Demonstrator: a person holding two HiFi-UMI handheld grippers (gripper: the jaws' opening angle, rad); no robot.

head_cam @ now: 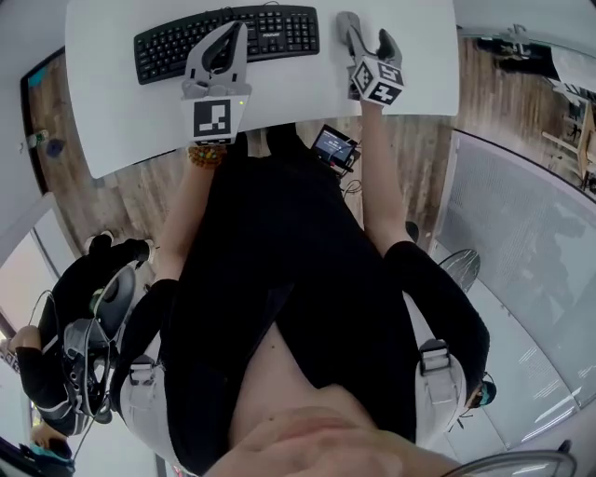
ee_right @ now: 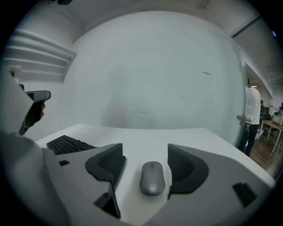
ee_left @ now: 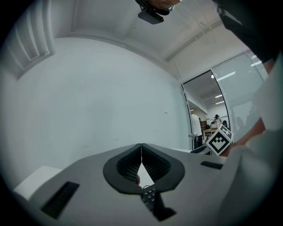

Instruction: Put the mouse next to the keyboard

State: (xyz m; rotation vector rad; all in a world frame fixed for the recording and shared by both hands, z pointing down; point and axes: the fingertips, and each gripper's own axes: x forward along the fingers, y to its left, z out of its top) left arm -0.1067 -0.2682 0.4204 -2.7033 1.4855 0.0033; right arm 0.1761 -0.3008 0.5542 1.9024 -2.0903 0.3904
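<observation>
Currently: right claw straddles mouse, left claw pinched empty

Right gripper (ee_right: 145,152) has its jaws spread wide. The mouse (ee_right: 152,178) lies flat on the white table (ee_right: 146,137) between them, with a sliver of table showing on each side, so neither pad touches it. Its narrow end points away from the camera.

The keyboard (ee_right: 66,143) sits to the left of the mouse, with bare table between them. In the head view the right gripper (head_cam: 365,26) hangs just past the right end of the keyboard (head_cam: 270,33), near the far edge of the table (head_cam: 121,112). The mouse can't be made out in that view.

Left gripper (ee_left: 141,148) has its jaws together, tips touching and nothing held. A patch of keyboard (ee_left: 149,195) keys shows through the gap below the pads. The head view puts the left gripper (head_cam: 237,30) over the middle of the keyboard.
</observation>
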